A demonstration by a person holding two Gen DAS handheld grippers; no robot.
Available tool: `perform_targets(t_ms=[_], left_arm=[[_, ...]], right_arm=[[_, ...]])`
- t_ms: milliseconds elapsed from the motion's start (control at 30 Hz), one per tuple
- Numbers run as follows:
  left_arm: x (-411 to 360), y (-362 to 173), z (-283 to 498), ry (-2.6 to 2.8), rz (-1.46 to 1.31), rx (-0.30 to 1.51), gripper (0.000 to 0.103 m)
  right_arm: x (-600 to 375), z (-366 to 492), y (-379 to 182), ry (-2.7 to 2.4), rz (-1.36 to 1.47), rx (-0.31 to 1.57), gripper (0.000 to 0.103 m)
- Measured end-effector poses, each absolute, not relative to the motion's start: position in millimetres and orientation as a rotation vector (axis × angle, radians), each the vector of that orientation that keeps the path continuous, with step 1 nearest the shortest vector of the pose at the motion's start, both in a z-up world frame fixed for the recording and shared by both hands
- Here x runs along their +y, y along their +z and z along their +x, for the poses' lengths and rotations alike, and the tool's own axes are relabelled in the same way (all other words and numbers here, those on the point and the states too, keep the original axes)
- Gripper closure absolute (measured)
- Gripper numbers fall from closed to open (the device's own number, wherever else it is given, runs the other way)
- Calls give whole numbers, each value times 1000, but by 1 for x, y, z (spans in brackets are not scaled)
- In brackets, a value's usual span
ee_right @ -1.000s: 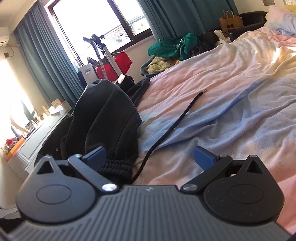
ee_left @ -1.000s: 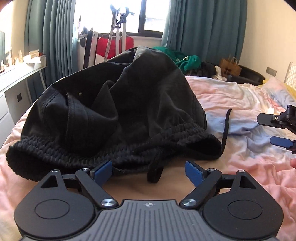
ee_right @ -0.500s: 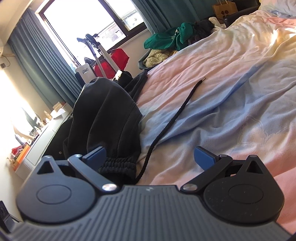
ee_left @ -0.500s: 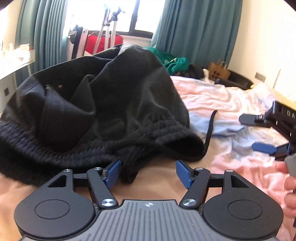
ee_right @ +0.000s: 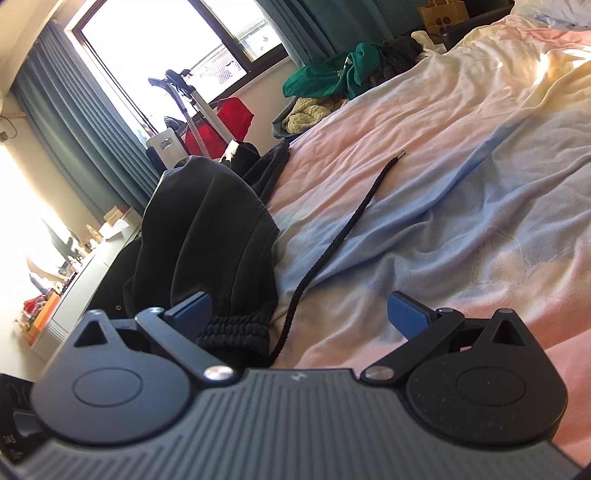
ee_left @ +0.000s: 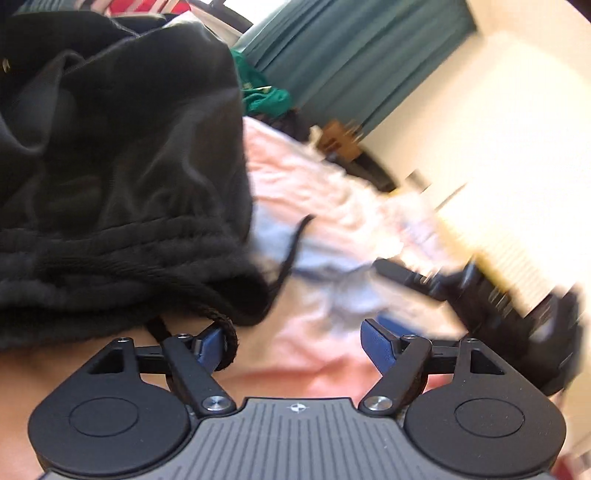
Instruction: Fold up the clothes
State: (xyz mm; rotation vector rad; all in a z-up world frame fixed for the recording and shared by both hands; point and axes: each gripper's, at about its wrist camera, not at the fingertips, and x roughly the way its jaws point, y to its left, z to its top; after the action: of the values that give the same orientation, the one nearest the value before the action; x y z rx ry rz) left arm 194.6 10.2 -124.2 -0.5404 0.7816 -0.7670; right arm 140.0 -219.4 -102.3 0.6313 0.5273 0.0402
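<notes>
Left wrist view, left to right. A black garment [ee_left: 110, 177] lies heaped on the bed, filling the left half of the view, its ribbed elastic waistband [ee_left: 122, 258] turned toward the camera. The left gripper [ee_left: 299, 345] is released, its blue pads spread wide; a loop of black drawstring [ee_left: 227, 345] lies against the left pad [ee_left: 210, 343], but the jaws do not clamp it. A second length of drawstring trails off to the right of the waistband over the pink and pale-blue bedsheet [ee_left: 325, 206]. Farther right the right gripper [ee_left: 461, 284] appears, motion-blurred. Teal curtains [ee_left: 351, 48] and a cream wall close the far side; the whole view is tilted.

Right wrist view, left to right. A white desk [ee_right: 88, 273] with small items stands at far left, beneath teal curtains and a bright window [ee_right: 166, 48]. The black garment [ee_right: 207, 243] sits left of centre, its waistband [ee_right: 232, 332] just beside the left pad of the right gripper [ee_right: 299, 312], which is also released and grasps nothing. The drawstring [ee_right: 343, 229] runs from the waistband away across the bedsheet [ee_right: 461, 177]. Green clothing [ee_right: 332, 75] is piled beyond the bed, with a paper bag [ee_right: 443, 14] at far right.
</notes>
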Motion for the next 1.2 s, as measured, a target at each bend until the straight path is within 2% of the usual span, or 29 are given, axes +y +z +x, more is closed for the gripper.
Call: perform_targets(t_ms=[100,233,333,433,733,900,1200], left_arm=[[17,-129,211,-803,-713,766,20],[18,-153,231,-764,-843,851,20],[11,-167,238,-741,-833,892,21],[0,-165,241,-729,-769,853,21],[-4,-128,218,-824,-731,695,19],[13,-85,211,-893,-803,562,18],[77,-7,266,-802,-964,427,18]], right_arm=[[-225,140,-102,21,646,518,0],[-231,140,-105,2,668,523,0],[-230,143,-108,11,683,533,0],[-228,145,-109,21,675,535,0],[-235,145,-115,1,705,546,0],[-236,144,-114,-8,705,538,0],[-241,147,-117,-22,724,543,0]])
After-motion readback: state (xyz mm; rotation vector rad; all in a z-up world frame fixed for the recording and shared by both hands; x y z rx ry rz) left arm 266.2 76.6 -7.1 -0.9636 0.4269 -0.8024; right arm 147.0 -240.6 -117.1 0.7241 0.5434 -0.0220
